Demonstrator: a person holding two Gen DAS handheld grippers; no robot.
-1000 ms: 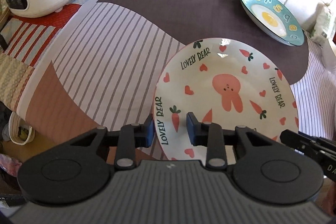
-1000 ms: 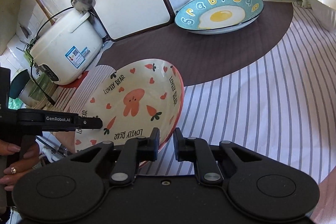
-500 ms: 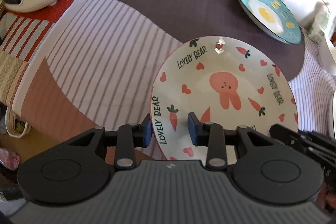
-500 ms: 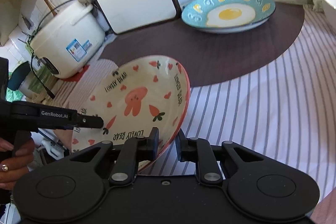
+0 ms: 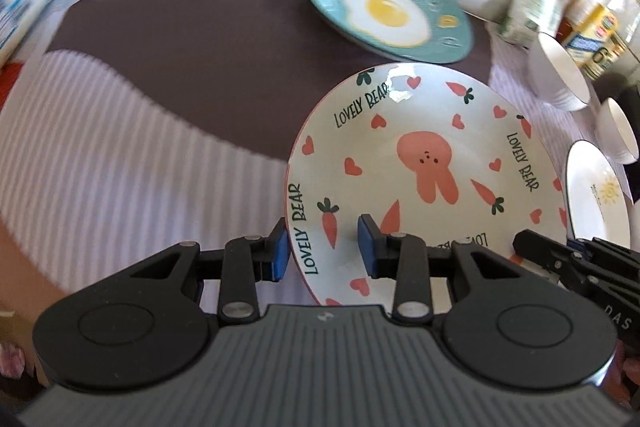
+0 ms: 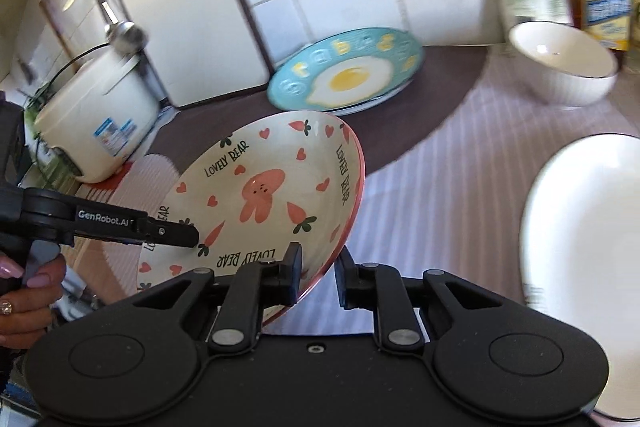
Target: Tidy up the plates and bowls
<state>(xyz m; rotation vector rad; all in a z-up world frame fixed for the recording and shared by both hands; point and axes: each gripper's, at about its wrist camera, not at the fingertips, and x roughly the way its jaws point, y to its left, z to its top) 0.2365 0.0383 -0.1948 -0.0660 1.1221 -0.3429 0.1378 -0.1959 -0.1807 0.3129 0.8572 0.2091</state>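
You carry the rabbit plate [image 5: 424, 163] above the striped cloth [image 5: 120, 147] on the counter, tilted, with a claw on each side. Your left claw [image 5: 322, 247] straddles the near-left rim, its blue pads on either side of the edge; your right claw [image 6: 318, 267] pinches the rim from the opposite side, one finger inside, one under. Both look closed on the plate. Keep the two grips level with each other so the plate does not twist, and move both hands as one. The egg plate [image 5: 386, 11] just ahead looks like a sensible stacking spot; lower flat, centred, then release. Mind the white bowl [image 6: 564, 61] and the white plate [image 6: 584, 259] on your right.
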